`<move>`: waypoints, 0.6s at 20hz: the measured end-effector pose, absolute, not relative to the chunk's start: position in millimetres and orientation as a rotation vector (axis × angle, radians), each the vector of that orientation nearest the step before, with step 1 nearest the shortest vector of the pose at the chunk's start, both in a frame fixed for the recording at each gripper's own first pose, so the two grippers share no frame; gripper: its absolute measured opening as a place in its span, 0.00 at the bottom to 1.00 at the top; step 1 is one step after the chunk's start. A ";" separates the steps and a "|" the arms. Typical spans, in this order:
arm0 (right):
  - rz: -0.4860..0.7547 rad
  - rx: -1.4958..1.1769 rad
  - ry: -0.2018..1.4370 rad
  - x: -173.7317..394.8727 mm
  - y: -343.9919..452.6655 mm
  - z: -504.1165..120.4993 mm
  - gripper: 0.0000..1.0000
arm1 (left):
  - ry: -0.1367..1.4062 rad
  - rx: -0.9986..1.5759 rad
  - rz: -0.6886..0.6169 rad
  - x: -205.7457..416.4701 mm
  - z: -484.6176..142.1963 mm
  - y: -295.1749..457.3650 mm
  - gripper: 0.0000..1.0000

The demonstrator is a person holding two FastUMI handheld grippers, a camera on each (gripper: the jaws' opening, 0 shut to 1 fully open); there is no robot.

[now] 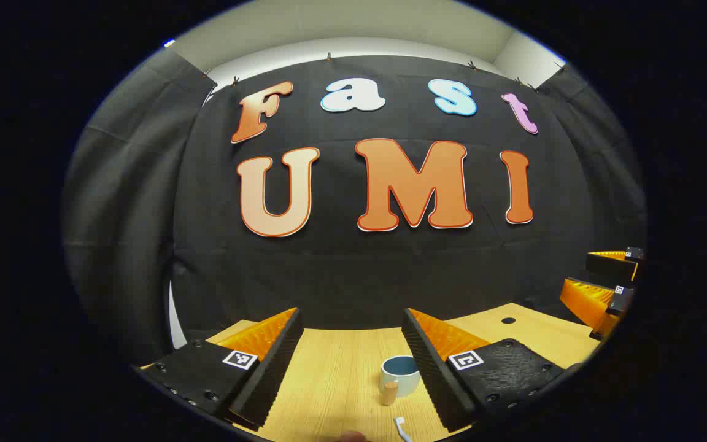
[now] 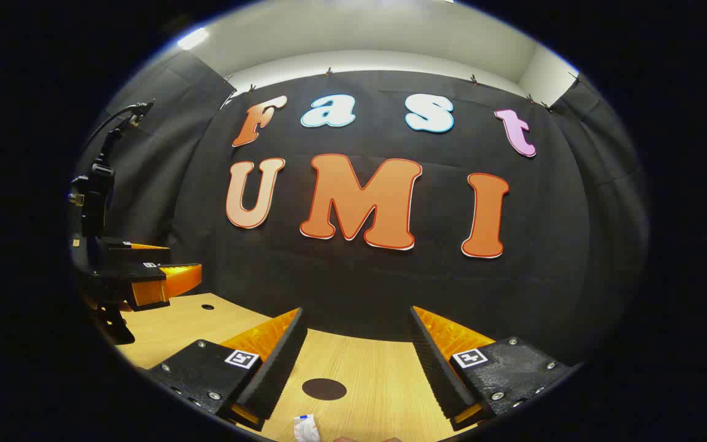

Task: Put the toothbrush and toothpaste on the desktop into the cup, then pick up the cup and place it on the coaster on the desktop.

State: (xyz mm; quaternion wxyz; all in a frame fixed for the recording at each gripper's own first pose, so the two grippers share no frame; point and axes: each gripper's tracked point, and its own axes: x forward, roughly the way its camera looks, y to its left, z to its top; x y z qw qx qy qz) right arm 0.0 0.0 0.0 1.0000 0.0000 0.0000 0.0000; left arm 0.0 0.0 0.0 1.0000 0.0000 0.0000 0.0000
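Toothbrush first, judging by how things lie: nothing is in the cup yet, and both claws stand wide with nothing between their fingers.

Left gripper view: the left gripper (image 1: 350, 362) hangs above the desktop (image 1: 335, 374), fingers spread far apart. The cup (image 1: 400, 374) sits on the wood just beside the inner edge of the right-hand finger, mouth up, and what I take for its wooden handle points toward the camera. Nearer the camera than the cup, at the bottom rim, the white head of the toothbrush (image 1: 401, 426) peeps in; its handle runs out of sight, so its long axis cannot be told. The other claw shows farther off, beyond the cup to the right, also spread.

Right gripper view: the right gripper (image 2: 356, 362) is likewise wide and holds nothing. Taking the cup's destination as landmark, the dark round coaster (image 2: 324, 388) lies between the fingers, closer to the left-hand one. Nearer the camera than the coaster, at the bottom edge, a white tube end with a blue band is probably the toothpaste (image 2: 305, 428); most of it is cut off.

So the brush and cup lie under the left claw, the paste and coaster under the right. Each would have to tip downward and back.
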 end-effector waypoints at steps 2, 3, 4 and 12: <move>0.001 0.000 0.004 -1.8 -0.5 -0.9 0.99 | 0.004 -0.013 -0.007 0.2 -5.1 -2.8 0.97; -0.002 -0.005 0.002 -1.9 -1.9 -0.1 0.99 | 0.005 -0.016 -0.009 1.6 -6.3 -5.2 0.96; -0.005 -0.010 0.001 -1.9 -2.7 0.5 0.99 | 0.010 -0.014 -0.012 3.3 -7.4 -6.9 0.97; 0.045 -0.002 0.009 -0.6 3.5 -3.3 0.99 | 0.005 -0.014 -0.014 6.7 -3.1 -16.2 0.96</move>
